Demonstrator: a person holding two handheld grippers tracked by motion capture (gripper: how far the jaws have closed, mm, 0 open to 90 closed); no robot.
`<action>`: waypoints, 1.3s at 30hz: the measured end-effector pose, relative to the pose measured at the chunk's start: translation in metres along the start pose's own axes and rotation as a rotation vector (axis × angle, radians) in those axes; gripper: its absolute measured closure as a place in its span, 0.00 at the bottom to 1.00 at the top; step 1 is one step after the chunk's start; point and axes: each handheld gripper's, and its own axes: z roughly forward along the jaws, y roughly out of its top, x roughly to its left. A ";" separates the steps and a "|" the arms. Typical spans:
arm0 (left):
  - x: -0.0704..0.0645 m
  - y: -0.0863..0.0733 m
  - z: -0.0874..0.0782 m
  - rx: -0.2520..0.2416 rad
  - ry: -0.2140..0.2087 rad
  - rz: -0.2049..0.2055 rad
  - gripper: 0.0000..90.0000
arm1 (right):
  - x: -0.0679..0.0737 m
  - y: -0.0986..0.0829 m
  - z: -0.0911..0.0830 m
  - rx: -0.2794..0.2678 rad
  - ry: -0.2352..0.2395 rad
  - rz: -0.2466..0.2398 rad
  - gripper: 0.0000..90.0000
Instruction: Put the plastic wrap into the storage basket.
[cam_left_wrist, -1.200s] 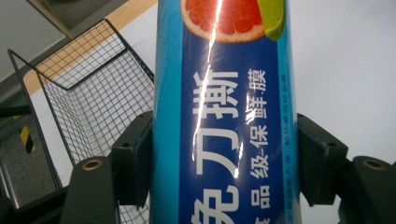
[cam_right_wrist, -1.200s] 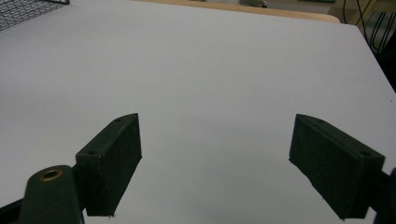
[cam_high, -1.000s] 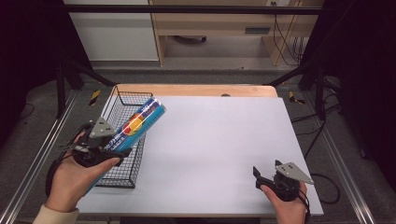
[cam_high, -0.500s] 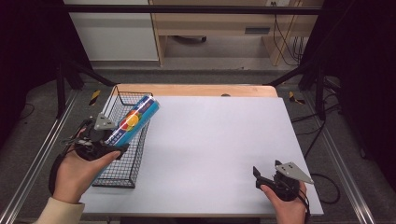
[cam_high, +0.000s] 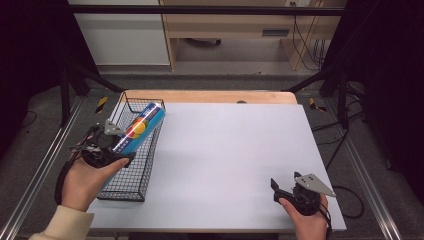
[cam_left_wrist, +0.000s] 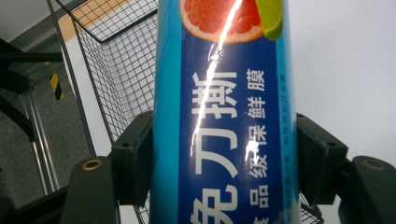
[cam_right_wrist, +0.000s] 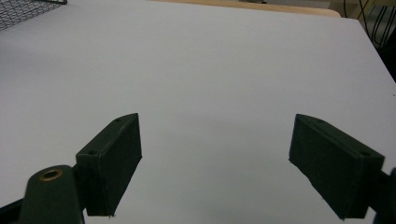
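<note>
Left gripper (cam_left_wrist: 224, 158) clamped blue tube (cam_high: 140, 127) over wire basket (cam_high: 131, 172) at table's (cam_high: 230, 150) 9 o'clock edge; right gripper (cam_right_wrist: 217, 163) gaped at 5 o'clock.

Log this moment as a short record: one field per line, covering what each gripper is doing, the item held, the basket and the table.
left gripper: shut on the blue box, held tilted over the basket
right gripper: open, holding nothing, low over the table's near right part
blue box: long, with a grapefruit picture and printed text
basket: black wire, at the table's left edge
table: white top
</note>
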 end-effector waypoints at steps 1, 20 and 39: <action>0.000 0.000 0.001 0.004 0.003 -0.001 0.36 | 0.000 0.000 0.000 0.000 0.000 0.000 0.19; -0.005 -0.004 0.012 0.060 0.035 -0.005 0.36 | 0.003 0.001 -0.001 -0.006 0.017 -0.002 0.19; -0.001 -0.010 0.023 0.138 0.111 -0.037 0.36 | 0.003 0.001 0.000 -0.005 0.032 -0.002 0.19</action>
